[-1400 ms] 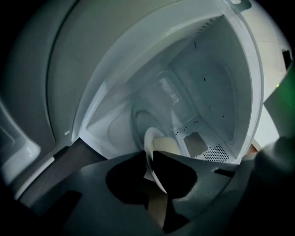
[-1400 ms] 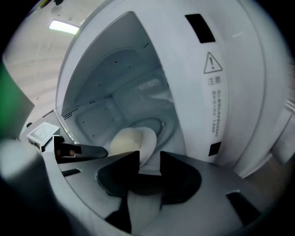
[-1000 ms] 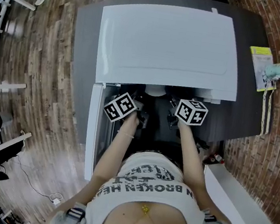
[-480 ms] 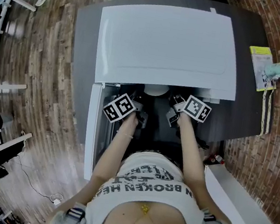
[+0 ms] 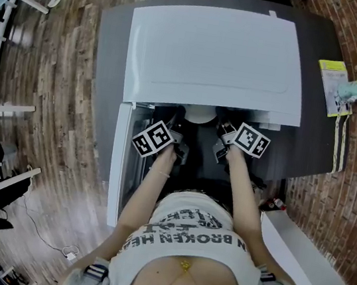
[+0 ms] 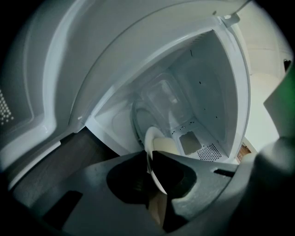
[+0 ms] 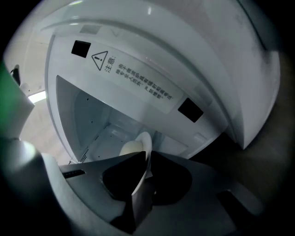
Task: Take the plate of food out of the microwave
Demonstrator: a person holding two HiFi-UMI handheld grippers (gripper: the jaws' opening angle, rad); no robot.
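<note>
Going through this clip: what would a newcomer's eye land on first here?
The white microwave on the dark table, its door swung open, fills the head view. Both grippers reach into its cavity: the left gripper is clamped on the rim of the white plate, and the right gripper, whose jaws have just been closing, pinches the opposite rim.

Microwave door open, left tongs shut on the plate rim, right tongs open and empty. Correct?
Not quite. The right tongs are not open and empty: the right gripper view shows their jaws, which have just been closing, pinched on the plate rim. The rest holds: microwave door open, left tongs shut on the plate rim.
</note>
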